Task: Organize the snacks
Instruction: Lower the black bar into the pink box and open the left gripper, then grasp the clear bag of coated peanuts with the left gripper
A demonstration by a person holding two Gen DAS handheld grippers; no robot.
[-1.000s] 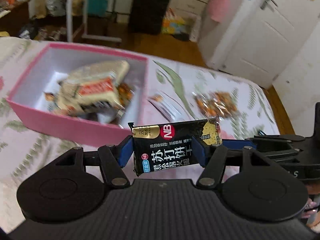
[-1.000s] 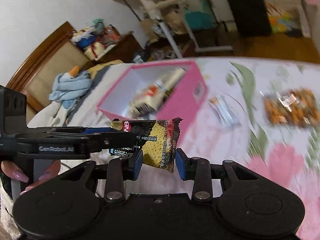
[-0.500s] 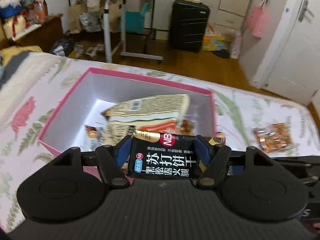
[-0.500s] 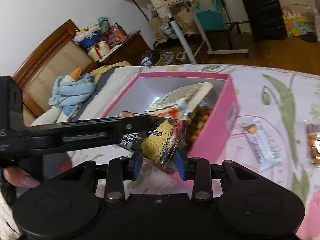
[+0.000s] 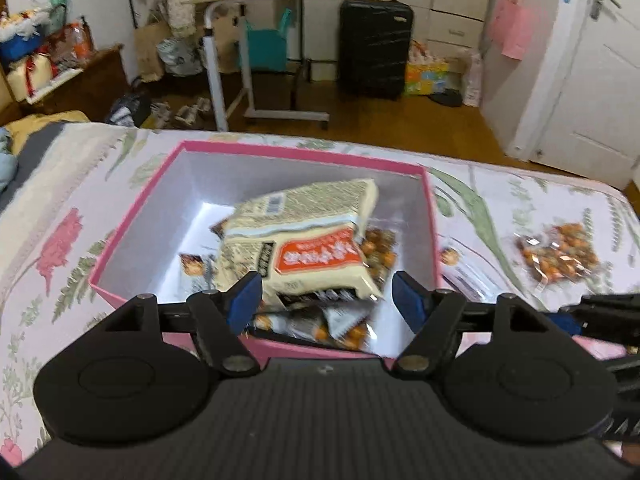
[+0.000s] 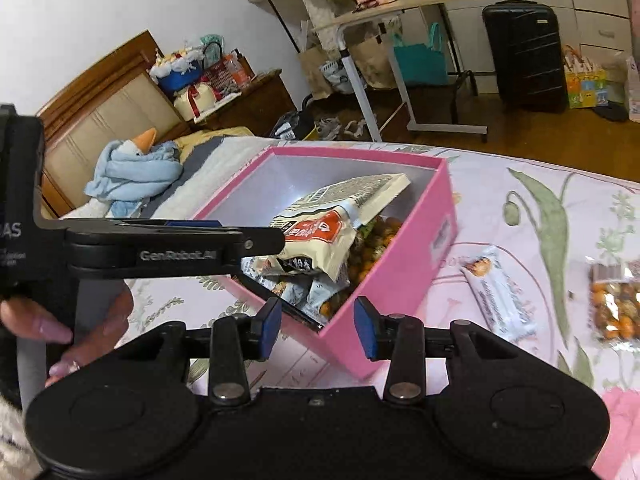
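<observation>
- Both jaws have just been opening: my left gripper (image 5: 325, 295) and right gripper (image 6: 316, 326) now stand released, nothing between them.
- The black packet is gone from both; I can't pick it out in the box (image 5: 304, 151).
- Two packs (image 6: 498, 294) wait at three o'clock.

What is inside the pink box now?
In the pink box a large cream snack bag lies on top, leaning on the far wall. Under it show nut packets and small white packets. The cream bag covers the rest of the floor.
</observation>
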